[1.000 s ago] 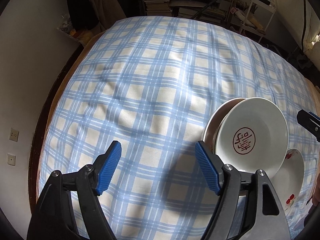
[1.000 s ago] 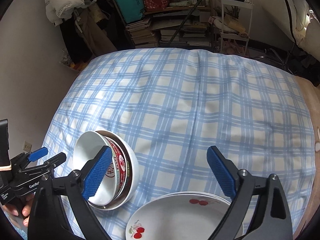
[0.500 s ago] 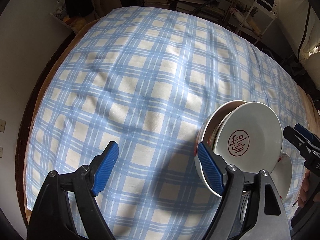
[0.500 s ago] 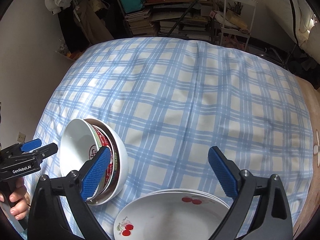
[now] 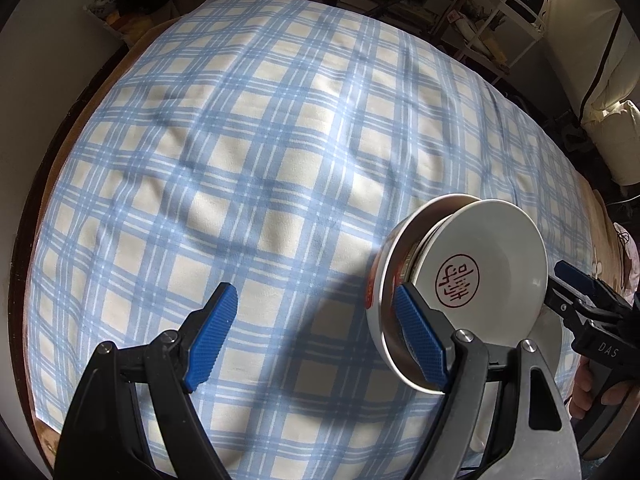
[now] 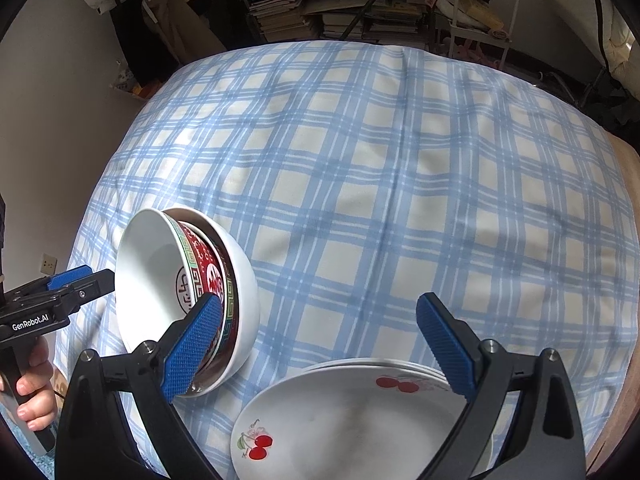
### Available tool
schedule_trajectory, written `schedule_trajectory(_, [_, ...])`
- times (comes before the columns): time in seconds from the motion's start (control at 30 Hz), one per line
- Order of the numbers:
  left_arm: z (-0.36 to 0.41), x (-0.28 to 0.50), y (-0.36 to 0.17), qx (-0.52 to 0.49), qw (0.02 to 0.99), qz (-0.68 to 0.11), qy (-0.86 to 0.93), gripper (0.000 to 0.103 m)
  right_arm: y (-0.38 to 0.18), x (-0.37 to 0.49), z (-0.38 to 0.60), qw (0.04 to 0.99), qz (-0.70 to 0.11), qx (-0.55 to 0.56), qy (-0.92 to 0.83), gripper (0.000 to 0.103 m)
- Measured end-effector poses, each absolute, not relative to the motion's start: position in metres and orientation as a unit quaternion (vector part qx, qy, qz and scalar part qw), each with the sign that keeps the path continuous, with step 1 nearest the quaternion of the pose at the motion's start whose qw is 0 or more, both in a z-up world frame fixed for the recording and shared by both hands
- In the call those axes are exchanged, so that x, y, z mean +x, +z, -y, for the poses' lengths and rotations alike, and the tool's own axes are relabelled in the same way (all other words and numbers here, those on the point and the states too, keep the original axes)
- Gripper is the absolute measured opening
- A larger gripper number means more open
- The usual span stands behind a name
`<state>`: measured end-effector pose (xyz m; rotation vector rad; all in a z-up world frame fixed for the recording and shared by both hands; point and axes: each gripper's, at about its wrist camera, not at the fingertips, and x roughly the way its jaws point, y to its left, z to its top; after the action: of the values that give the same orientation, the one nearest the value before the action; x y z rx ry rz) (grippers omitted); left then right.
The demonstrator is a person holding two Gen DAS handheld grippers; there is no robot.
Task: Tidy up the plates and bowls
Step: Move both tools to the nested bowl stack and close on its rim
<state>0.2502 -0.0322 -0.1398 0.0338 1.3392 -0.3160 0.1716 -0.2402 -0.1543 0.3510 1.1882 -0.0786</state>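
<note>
At five o'clock on the checked-cloth surface [image 5: 256,168], nested ceramic bowls [image 6: 188,292] have tipped further; both grippers' jaws gape, so stacking remains unfinished.

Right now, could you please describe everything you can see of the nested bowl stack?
The bowl stack lies tipped on its side on the checked cloth, openings facing the left tool. A white outer bowl holds a red patterned one and a white inner bowl with a red seal mark. They look like glazed ceramic. The cherry plates lie beside it.
</note>
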Motion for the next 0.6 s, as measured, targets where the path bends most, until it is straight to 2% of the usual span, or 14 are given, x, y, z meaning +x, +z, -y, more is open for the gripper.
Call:
schedule_trajectory(0.37, [0.0396, 0.2508, -0.1463, 0.034, 0.773, -0.619, -0.134, 0.080, -0.1609, 0.1739, 0.2398, 0.801, -0.571, 0.175, -0.035, 0.100])
schedule_trajectory(0.43, [0.0384, 0.2508, -0.1464, 0.033, 0.773, -0.619, -0.133, 0.080, -0.1619, 0.1736, 0.2411, 0.799, -0.573, 0.181, -0.033, 0.095])
schedule_trajectory(0.53, [0.0371, 0.2517, -0.1471, 0.033, 0.774, -0.619, -0.129, 0.080, -0.1627, 0.1729, 0.2422, 0.795, -0.572, 0.201, -0.017, 0.080])
schedule_trajectory(0.6, [0.0379, 0.2509, -0.1460, 0.039, 0.777, -0.615, -0.129, 0.080, -0.1621, 0.1726, 0.2412, 0.794, -0.571, 0.211, -0.006, 0.066])
